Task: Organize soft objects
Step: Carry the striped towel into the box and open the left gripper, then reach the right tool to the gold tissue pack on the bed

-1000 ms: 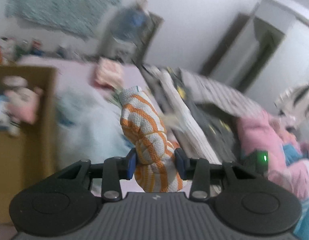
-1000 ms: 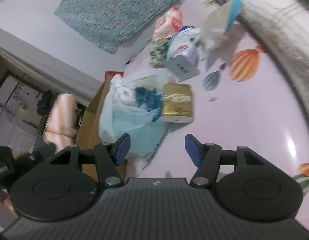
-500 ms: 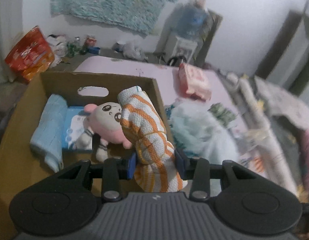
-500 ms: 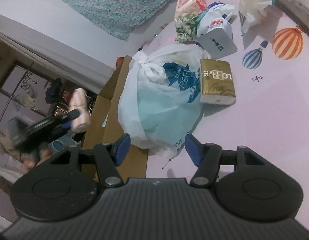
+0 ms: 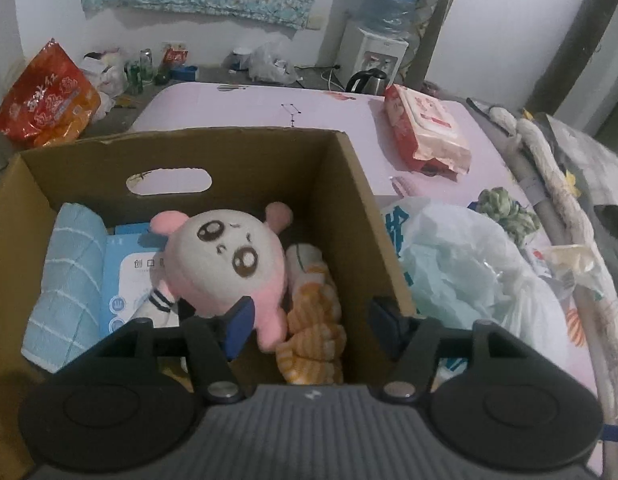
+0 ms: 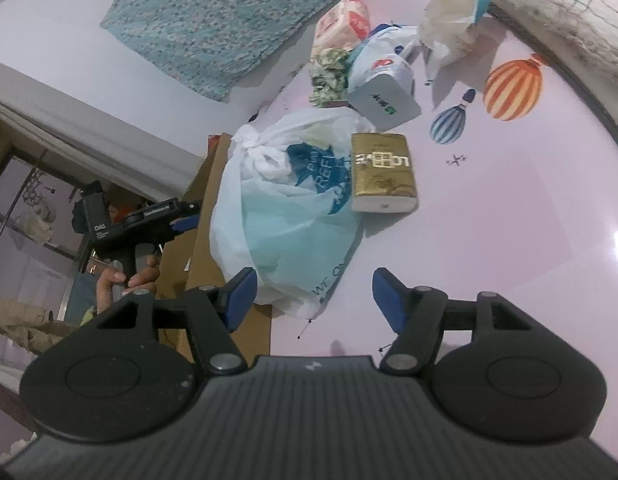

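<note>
1. The left gripper [image 5: 311, 326] hangs over the cardboard box [image 5: 345, 184], jaws opening and clear of the orange striped cloth [image 5: 315, 316], which lies inside beside the plush toy [image 5: 229, 264]
2. The right gripper [image 6: 312, 298], jaws opening and empty, faces the plastic bag [image 6: 285, 208], likely the next item

Left gripper [image 5: 311, 326]: pitched steeply down, jaws opening, blue pads well apart, nothing pinched between them. In the right wrist view the same left gripper [image 6: 181, 216] shows side-on at left of frame, body roughly level in that picture, blue fingertips at its right end. The left hand [image 6: 127, 280] wraps the grey handle under it, fingers curled round the grip.

Right gripper [image 6: 311, 296]: angled shallowly downward, jaws opening a little, pads spread wide, nothing clamped between them. Right hand itself not in view.
</note>
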The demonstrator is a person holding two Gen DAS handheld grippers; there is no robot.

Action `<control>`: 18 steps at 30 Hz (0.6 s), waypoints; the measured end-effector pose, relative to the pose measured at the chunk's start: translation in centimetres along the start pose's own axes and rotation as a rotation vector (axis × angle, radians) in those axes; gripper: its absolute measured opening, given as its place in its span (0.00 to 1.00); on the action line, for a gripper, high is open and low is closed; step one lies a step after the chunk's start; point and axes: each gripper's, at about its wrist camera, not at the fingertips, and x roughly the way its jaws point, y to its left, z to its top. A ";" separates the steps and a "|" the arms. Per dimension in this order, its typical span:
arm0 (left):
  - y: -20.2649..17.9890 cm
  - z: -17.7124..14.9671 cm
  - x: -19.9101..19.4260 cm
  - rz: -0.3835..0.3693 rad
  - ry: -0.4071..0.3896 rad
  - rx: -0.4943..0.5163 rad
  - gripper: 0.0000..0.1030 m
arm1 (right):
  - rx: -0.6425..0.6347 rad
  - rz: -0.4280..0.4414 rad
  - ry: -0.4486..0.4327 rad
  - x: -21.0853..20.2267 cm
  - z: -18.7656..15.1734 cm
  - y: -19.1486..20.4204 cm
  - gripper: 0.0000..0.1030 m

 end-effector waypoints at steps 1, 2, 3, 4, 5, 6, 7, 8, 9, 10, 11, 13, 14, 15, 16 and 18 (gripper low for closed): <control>0.1 -0.1 -0.2 0.010 -0.002 -0.004 0.63 | 0.003 0.001 0.002 0.1 0.1 -0.1 0.63; 0.3 -0.2 -0.4 0.022 -0.003 -0.012 0.63 | 0.004 0.002 0.004 0.3 0.1 -0.1 0.63; 0.3 -0.2 -0.2 0.028 -0.004 -0.023 0.63 | 0.005 0.006 0.007 0.5 0.2 -0.1 0.63; 0.5 -0.2 -0.6 0.033 -0.005 -0.036 0.63 | 0.004 0.009 0.011 0.9 0.2 0.0 0.63; 0.6 -0.3 -0.9 0.037 -0.006 -0.049 0.63 | 0.001 0.014 0.015 1.1 0.2 0.1 0.63; 0.6 -0.4 -1.6 0.040 -0.012 -0.062 0.63 | -0.004 0.017 0.016 1.3 0.2 0.3 0.63; 0.5 -0.6 -2.4 0.040 -0.020 -0.070 0.64 | -0.013 0.016 0.016 1.5 0.1 0.5 0.64; 0.3 -0.7 -3.2 0.040 -0.033 -0.076 0.68 | -0.024 0.010 0.015 1.6 0.1 0.7 0.65; 0.1 -1.0 -4.3 0.037 -0.052 -0.078 0.72 | -0.035 0.002 0.010 1.7 0.1 1.0 0.66; -0.3 -1.3 -5.5 0.033 -0.074 -0.073 0.73 | -0.053 -0.010 0.004 1.7 0.1 1.2 0.66; -0.8 -1.7 -6.8 0.027 -0.105 -0.063 0.76 | -0.074 -0.024 -0.005 1.6 0.0 1.4 0.68; -2.0 -2.3 -8.9 0.024 -0.149 -0.040 0.80 | -0.125 -0.064 -0.026 1.5 0.0 1.7 0.70; -2.5 -2.7 -9.8 0.022 -0.165 -0.033 0.84 | -0.149 -0.086 -0.035 1.5 0.1 1.8 0.71; -3.2 -3.0 -10.7 0.018 -0.181 -0.023 0.86 | -0.178 -0.116 -0.047 1.6 0.1 2.0 0.71; -3.8 -3.3 -11.3 0.013 -0.191 -0.015 0.86 | -0.206 -0.143 -0.058 1.7 0.2 2.0 0.71; -5.5 -3.9 -12.4 0.013 -0.200 0.013 0.87 | -0.259 -0.187 -0.080 2.0 0.5 2.0 0.71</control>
